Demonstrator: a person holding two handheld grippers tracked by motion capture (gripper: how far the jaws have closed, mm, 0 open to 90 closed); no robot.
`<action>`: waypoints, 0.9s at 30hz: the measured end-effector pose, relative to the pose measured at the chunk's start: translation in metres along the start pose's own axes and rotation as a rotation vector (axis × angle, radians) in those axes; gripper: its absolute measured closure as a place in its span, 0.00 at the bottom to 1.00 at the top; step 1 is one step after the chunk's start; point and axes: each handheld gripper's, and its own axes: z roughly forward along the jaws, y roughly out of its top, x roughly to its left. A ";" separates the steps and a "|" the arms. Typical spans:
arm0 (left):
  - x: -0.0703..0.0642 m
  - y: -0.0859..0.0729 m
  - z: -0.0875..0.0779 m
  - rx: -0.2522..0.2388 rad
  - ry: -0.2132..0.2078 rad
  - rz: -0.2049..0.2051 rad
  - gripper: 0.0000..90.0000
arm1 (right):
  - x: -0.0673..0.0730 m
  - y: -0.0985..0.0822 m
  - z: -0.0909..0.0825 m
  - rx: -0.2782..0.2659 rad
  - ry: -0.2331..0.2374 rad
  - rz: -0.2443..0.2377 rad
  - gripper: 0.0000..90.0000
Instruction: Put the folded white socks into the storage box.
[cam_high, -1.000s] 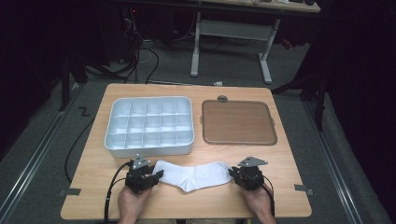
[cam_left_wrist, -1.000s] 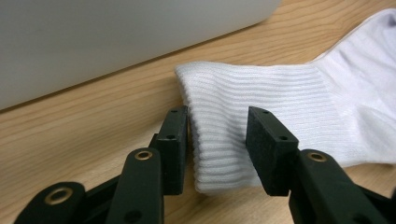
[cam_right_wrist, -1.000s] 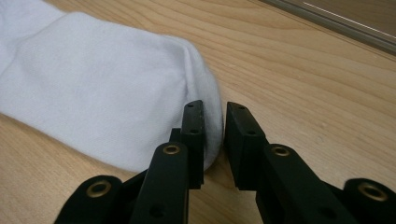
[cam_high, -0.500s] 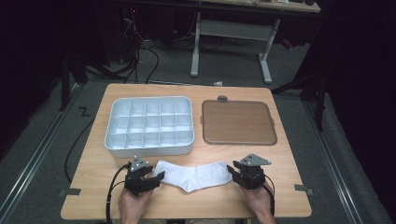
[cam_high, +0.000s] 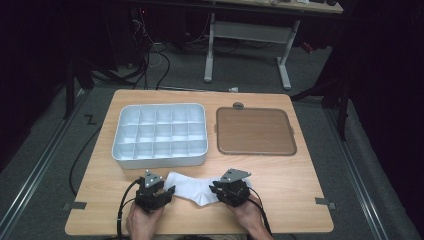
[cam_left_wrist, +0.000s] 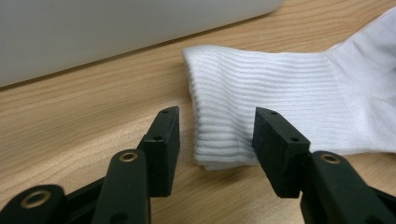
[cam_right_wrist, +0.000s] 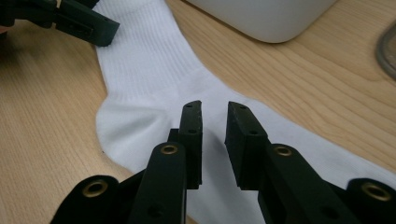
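Lying flat along the near edge of the wooden tabletop (cam_high: 300, 185), a white sock (cam_high: 192, 186) runs left to right between my hands, its ribbed cuff toward my left and its foot toward my right, bent at the heel. The knit is clean and finely ribbed. My left gripper (cam_left_wrist: 215, 133) stands spread, jaws either side of the cuff's corner. My right gripper (cam_right_wrist: 214, 122) hovers over the sock's middle, jaws narrowly parted, pinching nothing. Just beyond the sock sits a white compartment tray (cam_high: 161, 159), empty cells in a grid; beside it, to the right, lies a brown tray (cam_high: 255, 131).
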 end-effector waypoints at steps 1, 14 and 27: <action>0.000 0.000 0.000 -0.002 -0.003 -0.001 0.61 | 0.001 0.000 0.002 0.002 0.006 -0.001 0.85; 0.003 0.000 -0.001 -0.003 -0.034 -0.049 0.79 | 0.004 0.001 0.012 0.045 0.017 -0.018 0.85; 0.006 0.004 -0.001 0.029 -0.071 -0.078 0.88 | 0.010 -0.005 0.018 0.043 -0.019 -0.054 0.85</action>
